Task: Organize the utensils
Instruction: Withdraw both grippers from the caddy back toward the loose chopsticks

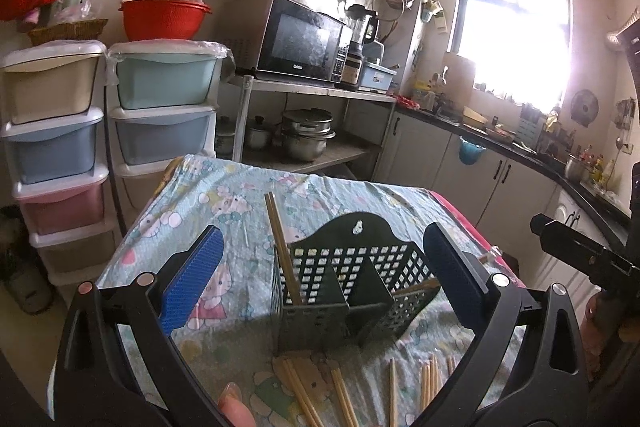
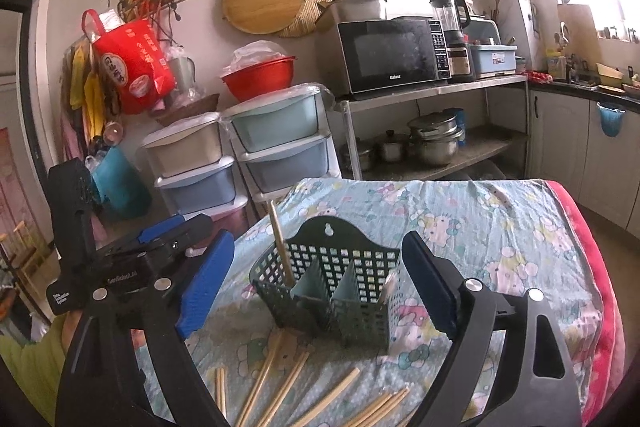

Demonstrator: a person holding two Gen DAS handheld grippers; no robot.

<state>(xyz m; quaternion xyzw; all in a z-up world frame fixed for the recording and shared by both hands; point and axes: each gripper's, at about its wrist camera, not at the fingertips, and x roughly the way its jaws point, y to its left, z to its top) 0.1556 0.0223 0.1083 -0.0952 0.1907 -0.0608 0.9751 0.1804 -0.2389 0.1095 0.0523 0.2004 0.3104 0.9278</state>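
Right now both of our grippers are empty and spread wide: the left gripper (image 1: 320, 291) and the right gripper (image 2: 320, 291) each frame the dark green utensil caddy (image 1: 352, 291) between their blue pads, touching nothing. Nearest to us, loose wooden chopsticks (image 2: 304, 391) lie scattered on the cartoon-print tablecloth (image 2: 480, 227) just in front of the caddy, fanned at differing angles, some in pairs and some alone. Just beyond them the caddy stands upright on the cloth, its perforated body split by dividers into compartments; a pair of chopsticks (image 1: 280, 243) already leans in the left compartment, tips rising above the rim, and another stick (image 1: 416, 287) seems to rest in the right one, though we cannot make out how it sits. We judge the job to be partly done, and the step in hand to be a pause between placements, with most sticks still on the cloth. The next move calls for lowering one gripper to a stick near the front edge, closing on it close to its middle, then tilting it upright over a compartment; thin round sticks could roll or slip from the pads. Farther back stand stacked plastic drawers (image 1: 160, 115), a shelf with pots and a microwave (image 1: 304, 43), and the bright window (image 1: 516, 27).
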